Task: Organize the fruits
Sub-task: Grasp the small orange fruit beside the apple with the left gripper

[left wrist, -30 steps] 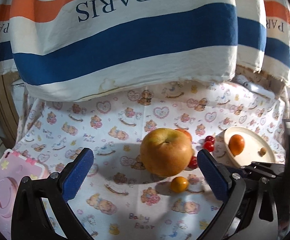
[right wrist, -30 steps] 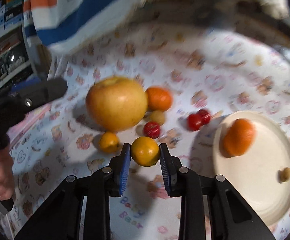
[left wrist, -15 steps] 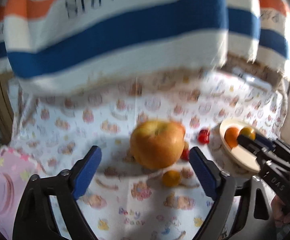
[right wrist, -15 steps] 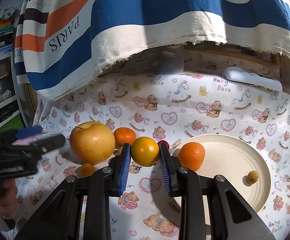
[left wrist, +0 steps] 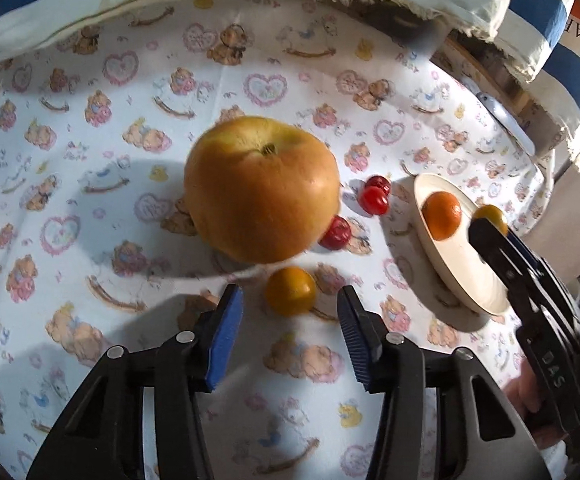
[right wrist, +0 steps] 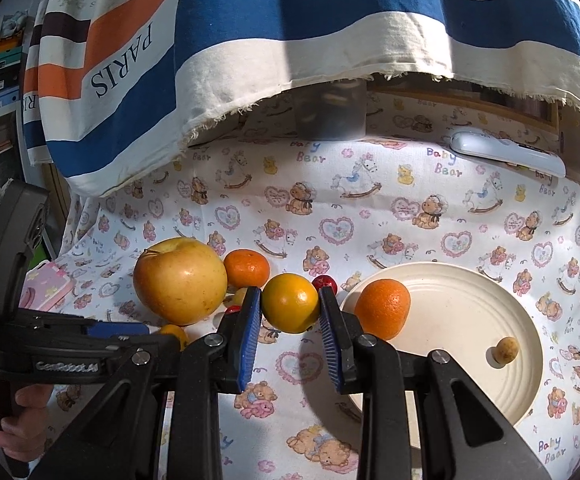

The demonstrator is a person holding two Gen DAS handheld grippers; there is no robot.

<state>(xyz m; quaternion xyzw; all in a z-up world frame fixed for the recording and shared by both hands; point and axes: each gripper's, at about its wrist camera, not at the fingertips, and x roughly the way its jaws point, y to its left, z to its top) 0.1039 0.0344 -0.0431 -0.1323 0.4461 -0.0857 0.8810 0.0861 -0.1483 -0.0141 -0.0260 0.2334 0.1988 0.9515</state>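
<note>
My right gripper [right wrist: 290, 312] is shut on a small yellow-orange citrus [right wrist: 290, 308], held above the cloth just left of the cream plate [right wrist: 470, 312]. The plate holds an orange mandarin [right wrist: 382, 308] and a small tan fruit [right wrist: 505, 350]. My left gripper [left wrist: 290, 312] is open, its blue pads on either side of a small yellow-orange fruit [left wrist: 290, 291] lying on the cloth. A big yellow apple [left wrist: 261, 188] lies just beyond it, with a red cherry tomato [left wrist: 336, 234] beside it and two more [left wrist: 374, 196] further right. A second mandarin [right wrist: 246, 268] lies behind the apple.
A bear-print cloth [left wrist: 89, 120] covers the table. A striped "PARIS" cloth [right wrist: 249, 40] hangs over the back. A white remote [right wrist: 506, 152] lies at the back right. A pink case [right wrist: 45, 284] sits at the left edge.
My left gripper has dropped and moved forward, its jaws narrowing around the small yellow-orange fruit on the cloth. My right gripper has carried its citrus to the plate's left edge.
</note>
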